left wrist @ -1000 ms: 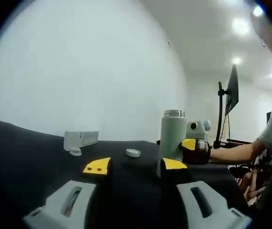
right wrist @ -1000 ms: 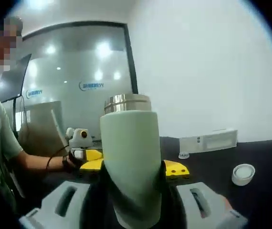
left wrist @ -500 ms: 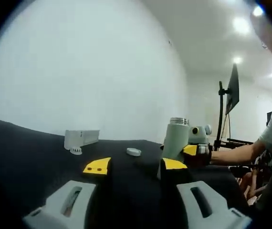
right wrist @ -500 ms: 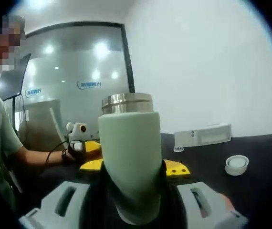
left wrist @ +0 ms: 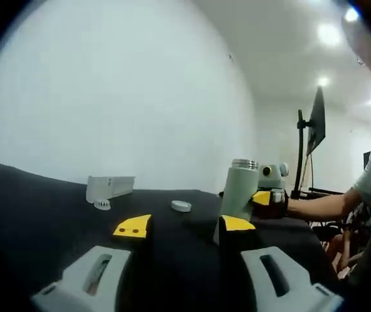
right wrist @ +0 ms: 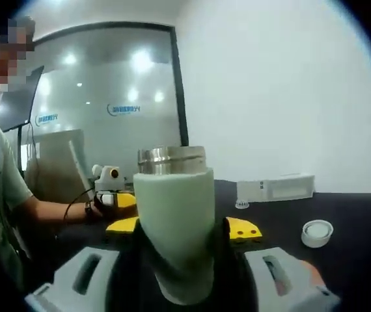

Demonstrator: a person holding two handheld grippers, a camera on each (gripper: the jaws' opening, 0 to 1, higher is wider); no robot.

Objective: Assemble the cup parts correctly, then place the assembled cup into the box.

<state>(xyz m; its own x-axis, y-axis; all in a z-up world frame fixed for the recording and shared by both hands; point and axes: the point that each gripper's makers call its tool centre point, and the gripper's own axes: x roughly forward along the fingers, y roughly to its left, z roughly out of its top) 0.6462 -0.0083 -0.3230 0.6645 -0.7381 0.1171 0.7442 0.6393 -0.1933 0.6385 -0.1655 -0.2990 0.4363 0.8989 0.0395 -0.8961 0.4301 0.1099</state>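
Since a second ago, cup body [right wrist: 174, 227] has lowered toward the counter [left wrist: 36, 201], tilted slightly. Right hand-held gripper [right wrist: 178, 229] is clamped on the pale green body, steel rim up. Left hand-held gripper [left wrist: 184, 225] has jaws apart, nothing between them; cup body stands just beyond its right jaw. White lid [left wrist: 181, 207] lies ahead between the jaws; white box [left wrist: 110, 188] and small toothed part [left wrist: 101, 205] sit farther left.

White wall [left wrist: 120, 97]; black tabletop [left wrist: 36, 208]; glass partition [right wrist: 101, 110]; ceiling lights [left wrist: 329, 34]; monitor on stand [left wrist: 316, 123].
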